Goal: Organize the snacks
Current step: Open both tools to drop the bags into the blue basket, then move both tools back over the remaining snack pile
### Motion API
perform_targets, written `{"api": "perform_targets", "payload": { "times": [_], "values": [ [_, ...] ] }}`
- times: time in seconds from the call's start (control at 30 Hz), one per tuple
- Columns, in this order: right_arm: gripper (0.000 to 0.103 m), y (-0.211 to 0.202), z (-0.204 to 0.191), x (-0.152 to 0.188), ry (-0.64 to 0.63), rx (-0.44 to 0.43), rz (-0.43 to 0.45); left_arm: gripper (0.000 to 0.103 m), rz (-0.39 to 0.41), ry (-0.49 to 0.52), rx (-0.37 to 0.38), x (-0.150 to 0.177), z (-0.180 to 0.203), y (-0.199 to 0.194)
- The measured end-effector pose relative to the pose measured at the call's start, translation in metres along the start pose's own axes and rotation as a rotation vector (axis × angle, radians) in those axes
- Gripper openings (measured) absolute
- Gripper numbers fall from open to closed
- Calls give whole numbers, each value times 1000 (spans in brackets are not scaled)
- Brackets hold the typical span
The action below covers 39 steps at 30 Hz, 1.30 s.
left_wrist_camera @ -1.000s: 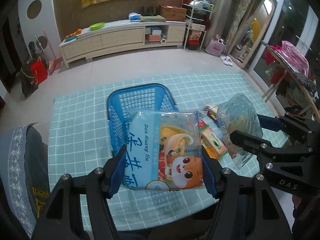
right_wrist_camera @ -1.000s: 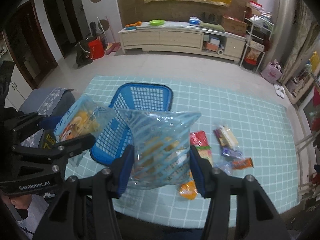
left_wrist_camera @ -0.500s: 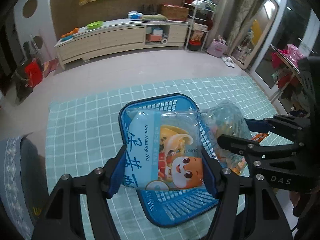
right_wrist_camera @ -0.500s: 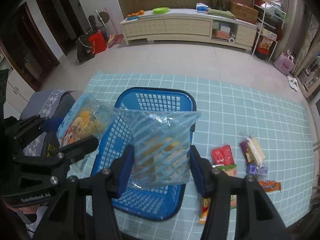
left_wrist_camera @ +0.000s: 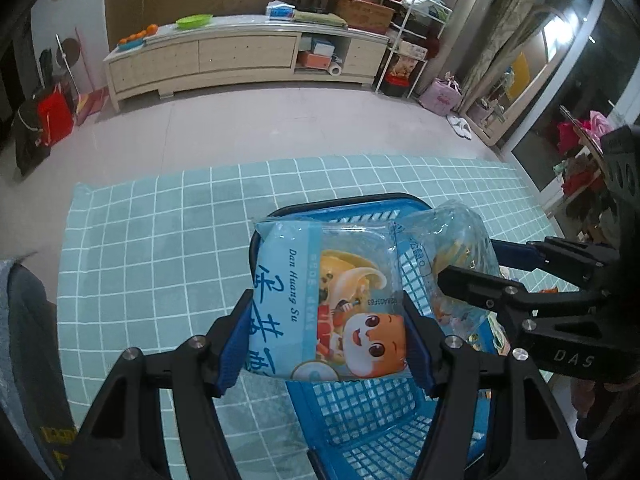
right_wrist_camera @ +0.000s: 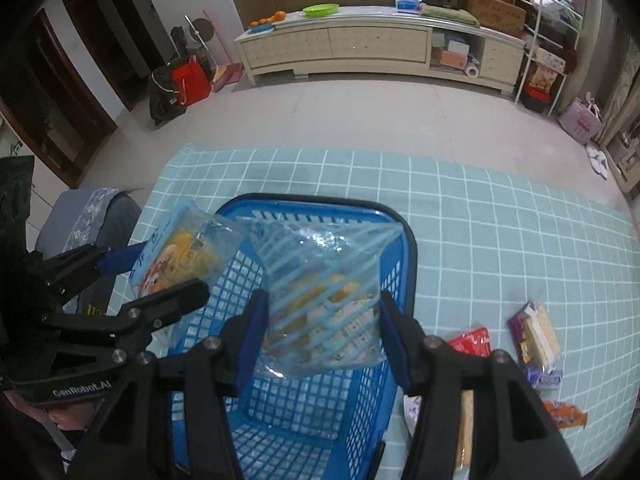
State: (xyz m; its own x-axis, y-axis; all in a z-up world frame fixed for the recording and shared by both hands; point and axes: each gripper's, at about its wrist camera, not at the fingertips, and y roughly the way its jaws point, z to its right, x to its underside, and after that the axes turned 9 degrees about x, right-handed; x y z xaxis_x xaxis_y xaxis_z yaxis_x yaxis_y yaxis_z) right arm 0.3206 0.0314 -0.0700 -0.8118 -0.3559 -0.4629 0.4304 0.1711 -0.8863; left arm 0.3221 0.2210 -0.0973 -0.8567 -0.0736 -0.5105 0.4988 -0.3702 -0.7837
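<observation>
Above the blue basket (right_wrist_camera: pixel 320 408) on the checked bench (right_wrist_camera: pixel 480 240), the left gripper (left_wrist_camera: pixel 326 336) grasps a cartoon snack bag (left_wrist_camera: pixel 332 304) between its blue pads. Just beside it, the right gripper (right_wrist_camera: pixel 320 336) grasps a striped clear bag (right_wrist_camera: pixel 324 300) of biscuits over the basket's middle. More snack packets (right_wrist_camera: pixel 536 340) lie on the bench to the basket's right.
</observation>
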Motion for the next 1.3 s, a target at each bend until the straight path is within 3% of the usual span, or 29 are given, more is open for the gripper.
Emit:
{"api": "perform_targets", "payload": {
  "times": [0.3, 0.47, 0.67, 1.1, 1.3],
  "values": [
    [61, 8, -1, -10, -31, 26, 2, 65, -1, -41, 33, -7, -8, 11],
    [95, 3, 11, -13, -11, 73, 36, 72, 19, -43, 32, -9, -10, 7],
    [95, -14, 27, -3, 13, 96, 51, 72, 26, -28, -3, -1, -2, -5],
    [95, -72, 41, 37, 80, 57, 95, 72, 88, 70, -55, 42, 64, -62],
    [95, -109, 45, 68, 91, 55, 168, 72, 115, 81, -25, 71, 93, -84]
  ]
}}
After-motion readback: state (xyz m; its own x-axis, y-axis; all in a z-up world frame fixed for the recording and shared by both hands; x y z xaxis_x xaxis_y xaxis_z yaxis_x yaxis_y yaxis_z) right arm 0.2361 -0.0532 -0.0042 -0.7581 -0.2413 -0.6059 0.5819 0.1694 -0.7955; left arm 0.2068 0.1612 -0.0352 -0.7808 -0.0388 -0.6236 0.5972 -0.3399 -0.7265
